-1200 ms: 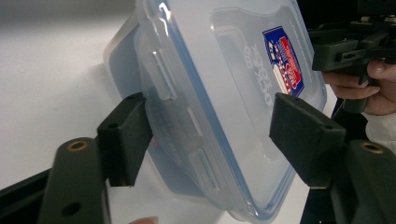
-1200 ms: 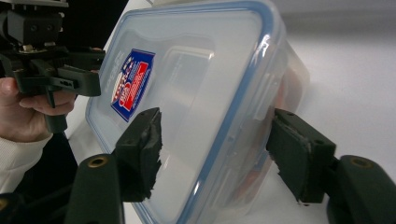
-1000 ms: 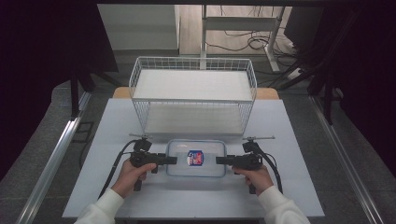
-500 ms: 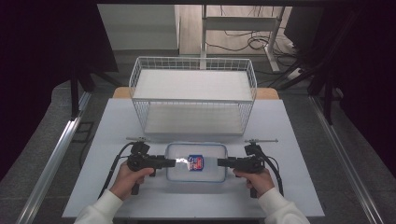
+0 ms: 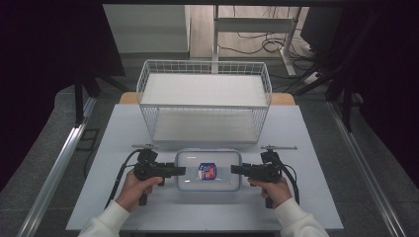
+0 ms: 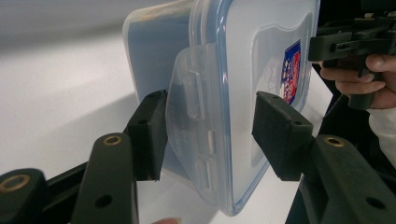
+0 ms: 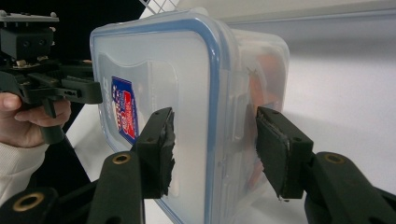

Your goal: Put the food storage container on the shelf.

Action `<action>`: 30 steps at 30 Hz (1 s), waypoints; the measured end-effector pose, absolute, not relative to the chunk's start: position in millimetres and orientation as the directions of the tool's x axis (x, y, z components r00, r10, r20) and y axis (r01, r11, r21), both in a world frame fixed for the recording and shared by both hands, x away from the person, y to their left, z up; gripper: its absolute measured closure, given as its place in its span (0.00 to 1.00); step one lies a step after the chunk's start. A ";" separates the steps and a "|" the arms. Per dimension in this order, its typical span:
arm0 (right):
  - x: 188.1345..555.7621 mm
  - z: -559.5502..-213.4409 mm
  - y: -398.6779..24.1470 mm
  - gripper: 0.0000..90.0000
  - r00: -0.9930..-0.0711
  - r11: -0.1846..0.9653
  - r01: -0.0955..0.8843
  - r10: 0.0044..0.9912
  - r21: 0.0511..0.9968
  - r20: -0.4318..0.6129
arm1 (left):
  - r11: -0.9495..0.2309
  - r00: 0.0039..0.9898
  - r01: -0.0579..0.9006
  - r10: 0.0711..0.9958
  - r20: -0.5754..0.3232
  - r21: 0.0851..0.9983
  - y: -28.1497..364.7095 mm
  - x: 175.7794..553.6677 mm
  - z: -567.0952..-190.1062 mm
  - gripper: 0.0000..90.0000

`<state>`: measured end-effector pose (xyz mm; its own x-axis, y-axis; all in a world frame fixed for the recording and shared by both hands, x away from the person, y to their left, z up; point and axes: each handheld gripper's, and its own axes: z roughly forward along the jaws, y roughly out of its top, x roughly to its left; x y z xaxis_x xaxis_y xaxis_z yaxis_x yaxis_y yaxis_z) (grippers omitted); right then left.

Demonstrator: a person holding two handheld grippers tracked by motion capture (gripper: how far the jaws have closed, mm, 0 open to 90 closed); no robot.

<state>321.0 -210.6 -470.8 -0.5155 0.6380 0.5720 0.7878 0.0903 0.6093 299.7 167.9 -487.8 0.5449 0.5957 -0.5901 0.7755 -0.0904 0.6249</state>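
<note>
Clear plastic container (image 5: 209, 170) with a blue-sealed lid and a red-and-blue label (image 5: 207, 171) lies flat on the white worktop (image 5: 123, 128), low in the centre of the high view, just in front of the white wire basket (image 5: 204, 101) that stands at the middle of the frame. In the left gripper view the container fills the upper middle, its side latch flap (image 6: 191, 116) sitting between the two black jaws. The left claw (image 5: 179, 171) comes in from the left of the high view; its jaws have just been closing and are now shut about the container's left edge, one pad against the latch flap, the other beside the lid. The right claw (image 5: 236, 170) comes in from the right, its jaws straddling the container's right edge; in the right gripper view the left pad touches the lid while a gap shows at the right pad, so this claw stands open around the rim. A hand (image 5: 138, 183) holds each gripper near the bottom of the frame.
</note>
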 end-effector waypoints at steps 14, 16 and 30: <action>325.6 -463.4 -209.5 0.54 -0.538 0.099 0.766 0.639 0.635 0.550 | -0.087 0.550 0.768 0.596 -0.585 0.634 168.8 306.2 -482.9 0.52; 327.2 -463.3 -209.4 0.54 -0.541 0.103 0.765 0.638 0.635 0.548 | -0.092 0.551 0.768 0.597 -0.583 0.633 169.2 307.1 -482.8 0.52; 340.2 -462.2 -207.0 0.54 -0.550 0.106 0.755 0.640 0.647 0.537 | -0.104 0.559 0.763 0.601 -0.571 0.638 171.2 323.0 -479.6 0.52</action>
<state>340.2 -207.0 -462.2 -0.5498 0.6401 0.5367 0.7549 0.1058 0.6472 323.0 171.2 -479.6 0.5594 0.6009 -0.5710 0.7630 -0.1040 0.6380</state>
